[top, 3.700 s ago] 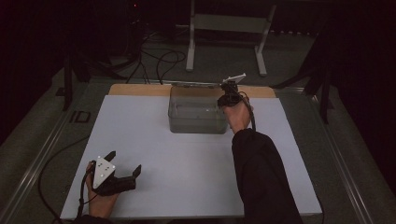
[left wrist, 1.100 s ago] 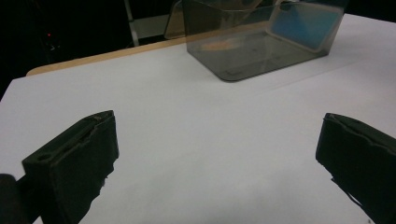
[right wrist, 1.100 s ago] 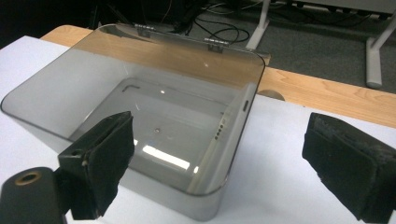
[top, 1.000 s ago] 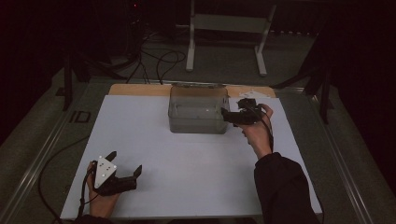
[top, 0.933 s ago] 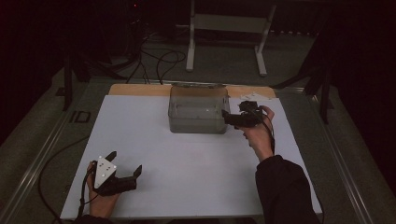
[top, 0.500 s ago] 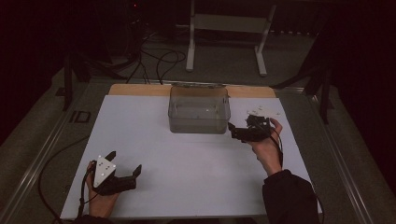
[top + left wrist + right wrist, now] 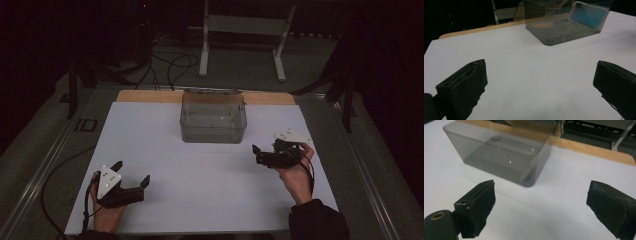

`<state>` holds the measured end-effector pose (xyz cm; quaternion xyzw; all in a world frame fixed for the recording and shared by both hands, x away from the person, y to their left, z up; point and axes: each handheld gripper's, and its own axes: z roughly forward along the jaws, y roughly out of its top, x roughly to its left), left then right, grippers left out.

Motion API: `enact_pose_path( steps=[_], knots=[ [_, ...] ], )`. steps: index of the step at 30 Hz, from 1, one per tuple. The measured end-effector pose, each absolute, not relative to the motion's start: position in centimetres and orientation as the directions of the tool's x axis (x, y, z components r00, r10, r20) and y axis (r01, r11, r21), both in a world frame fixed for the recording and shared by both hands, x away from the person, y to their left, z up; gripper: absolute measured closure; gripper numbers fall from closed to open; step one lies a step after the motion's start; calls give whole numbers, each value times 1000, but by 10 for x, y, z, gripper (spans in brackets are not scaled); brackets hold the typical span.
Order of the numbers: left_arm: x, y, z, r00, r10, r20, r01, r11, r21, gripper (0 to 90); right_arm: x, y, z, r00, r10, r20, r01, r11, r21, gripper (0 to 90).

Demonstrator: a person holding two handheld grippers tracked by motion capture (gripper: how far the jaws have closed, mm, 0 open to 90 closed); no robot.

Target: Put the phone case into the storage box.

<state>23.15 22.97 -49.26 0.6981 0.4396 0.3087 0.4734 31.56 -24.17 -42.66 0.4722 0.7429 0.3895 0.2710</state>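
The table carries a clear bin at the middle of its far edge, and inside the bin a phone case leans against the wall. The right tool sits near the right edge, just beside the bin's near right corner, jaws spread and empty. The left tool rests by the near left corner, well apart from the bin, jaws likewise spread and empty.

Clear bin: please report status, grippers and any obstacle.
Both grippers open, empty: left gripper, right gripper. Clear bin upright, untouched, phone case inside. Nothing between.
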Motion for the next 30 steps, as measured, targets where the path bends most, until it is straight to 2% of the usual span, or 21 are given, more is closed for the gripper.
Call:
enact_pose_path(
  steps=[6,11,20,30],
  knots=[
    [233,231,-491,426,905,9,321,-160,933,3,302,-255,-439,-394,918,-36,463,232,856,86],
    [233,233,-488,428,904,9,319,-161,934,3,289,-260,-448,-399,913,-87,416,265,870,86],
    [233,238,-486,430,903,1,313,-151,938,3,265,-275,-463,-407,913,-35,368,200,908,86],
    [232,237,-487,442,897,10,307,-162,938,3,244,-280,-476,-437,897,-61,292,206,934,86]
  ],
)
